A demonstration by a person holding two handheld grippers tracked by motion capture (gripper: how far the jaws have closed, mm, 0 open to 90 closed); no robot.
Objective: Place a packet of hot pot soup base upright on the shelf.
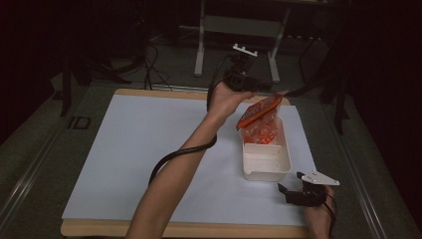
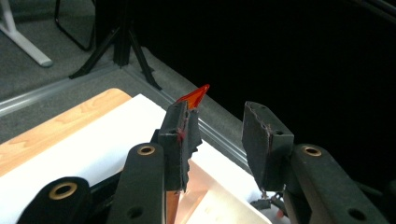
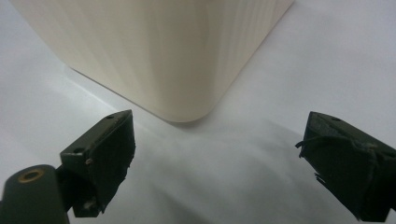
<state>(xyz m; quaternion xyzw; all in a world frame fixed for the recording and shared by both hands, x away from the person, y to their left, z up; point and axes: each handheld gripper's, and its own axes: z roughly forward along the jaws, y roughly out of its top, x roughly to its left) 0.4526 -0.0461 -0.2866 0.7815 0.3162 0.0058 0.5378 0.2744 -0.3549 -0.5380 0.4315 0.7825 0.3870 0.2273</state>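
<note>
The left hand-held gripper (image 1: 259, 89) is released beside the orange packet (image 1: 259, 110), which may topple out of the far end of the cream tray (image 1: 266, 172). The right hand-held gripper (image 1: 293, 191), also released, rests on the tabletop (image 1: 149, 149) near the tray and could nudge it.

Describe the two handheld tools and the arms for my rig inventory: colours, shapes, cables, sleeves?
The left tool and right tool are black, each with two blocky jaws on arms with brass-ringed holes. A black cable trails from the left one along the forearm. The right one carries a grey three-cornered plate. Both forearms are bare; no sleeves show.
</note>
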